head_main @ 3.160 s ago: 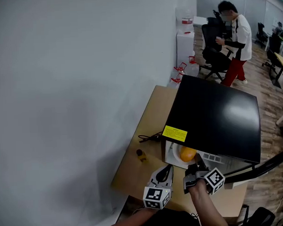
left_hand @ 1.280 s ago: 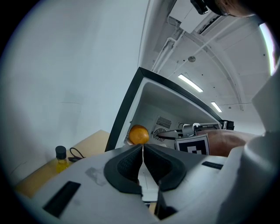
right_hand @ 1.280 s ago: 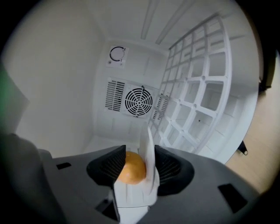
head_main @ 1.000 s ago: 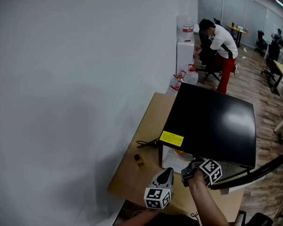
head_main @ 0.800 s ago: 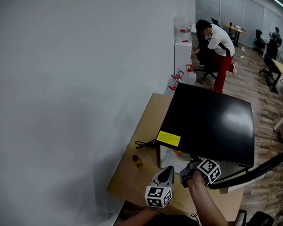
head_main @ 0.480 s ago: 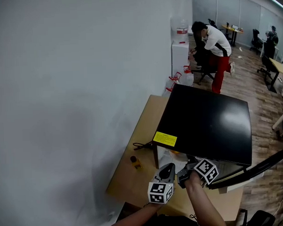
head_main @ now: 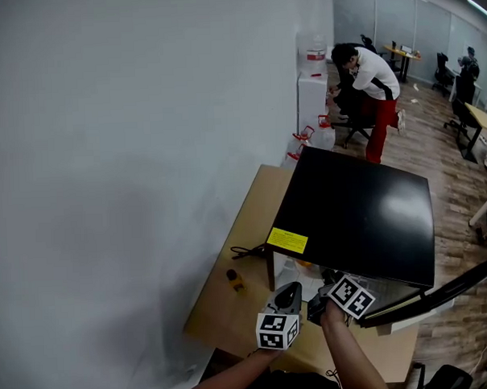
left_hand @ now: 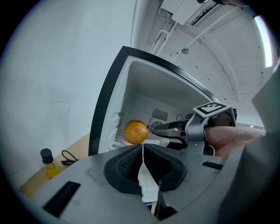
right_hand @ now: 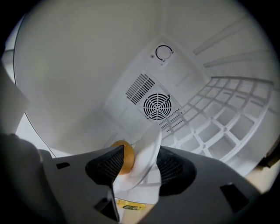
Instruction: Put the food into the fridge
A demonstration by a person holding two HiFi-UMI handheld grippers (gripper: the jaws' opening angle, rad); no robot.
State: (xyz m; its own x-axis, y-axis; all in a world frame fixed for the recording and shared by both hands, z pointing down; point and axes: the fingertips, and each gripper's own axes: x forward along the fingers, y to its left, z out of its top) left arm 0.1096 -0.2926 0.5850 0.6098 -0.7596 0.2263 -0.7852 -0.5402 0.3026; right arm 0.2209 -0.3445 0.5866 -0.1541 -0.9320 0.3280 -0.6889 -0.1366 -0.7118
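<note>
Wooden table [head_main: 252, 209]: a small bottle [left_hand: 49, 162] of yellow liquid at left, black cable [head_main: 248, 252] just beside it, then the black fridge [head_main: 357, 213], door [head_main: 449, 285] swung open at right. Left gripper [left_hand: 143, 153] hovers outside the opening, jaws closed together, empty. Right gripper [right_hand: 140, 159] reaches inside. Its jaws stand wide and have just been closing, with the white plate [right_hand: 146, 148] rim between them, not clamped. The orange [right_hand: 127, 157] sits on that plate inside the fridge, just beside the right gripper's left jaw.
</note>
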